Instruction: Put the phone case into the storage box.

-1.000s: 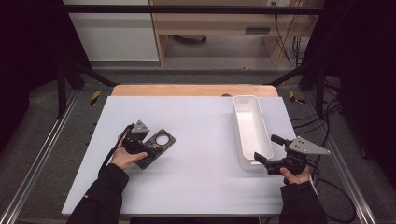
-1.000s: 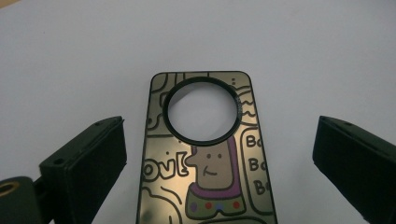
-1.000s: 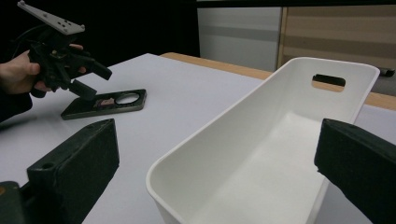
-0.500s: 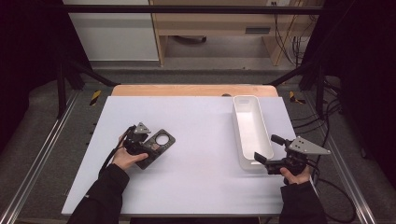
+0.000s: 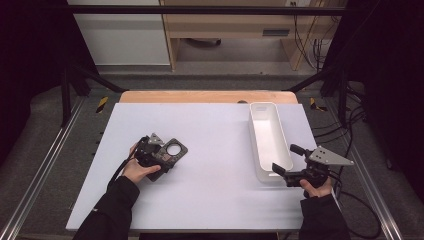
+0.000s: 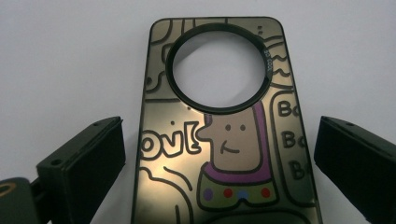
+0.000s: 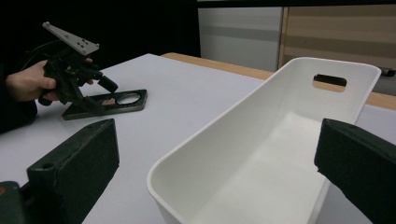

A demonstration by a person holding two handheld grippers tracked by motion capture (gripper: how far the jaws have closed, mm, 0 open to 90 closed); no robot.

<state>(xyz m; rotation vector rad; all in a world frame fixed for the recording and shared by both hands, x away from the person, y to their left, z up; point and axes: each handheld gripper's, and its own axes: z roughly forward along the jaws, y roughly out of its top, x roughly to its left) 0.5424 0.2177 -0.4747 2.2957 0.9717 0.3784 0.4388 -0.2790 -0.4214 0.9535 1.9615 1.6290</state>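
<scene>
A dark phone case with a cartoon print and a large round hole lies flat on the white table. My left gripper is open and stands astride its near end, with a gap between each jaw and the case's edges. In the high view the phone case sits left of centre, and the left gripper is over its near-left end. At the right, my right gripper is open at the near end of an empty white bin. The right gripper holds nothing, and its jaws stand either side of the bin's near corner.
The right gripper view also shows the left gripper and the phone case far across the table. A wooden strip runs along the table's far edge. Metal rails flank both sides, and cables lie at the right.
</scene>
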